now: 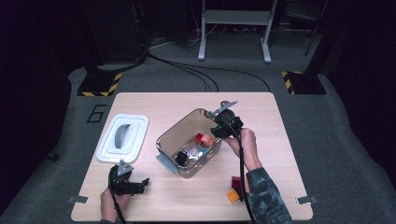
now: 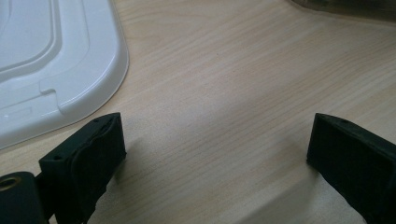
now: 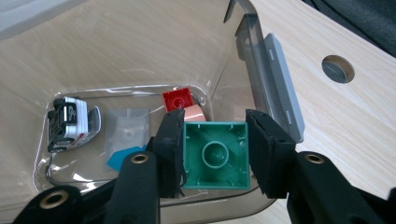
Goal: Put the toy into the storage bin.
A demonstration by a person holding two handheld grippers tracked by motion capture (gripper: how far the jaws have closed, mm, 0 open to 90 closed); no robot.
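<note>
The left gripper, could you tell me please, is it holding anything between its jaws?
No, the left gripper has its jaws wide apart over the bare wooden table, with nothing between them.

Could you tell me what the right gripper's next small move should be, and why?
Probably lower a little, then open. The right gripper is shut on the green block, hollow side facing the camera, above the clear bin that already holds a red block.
</note>
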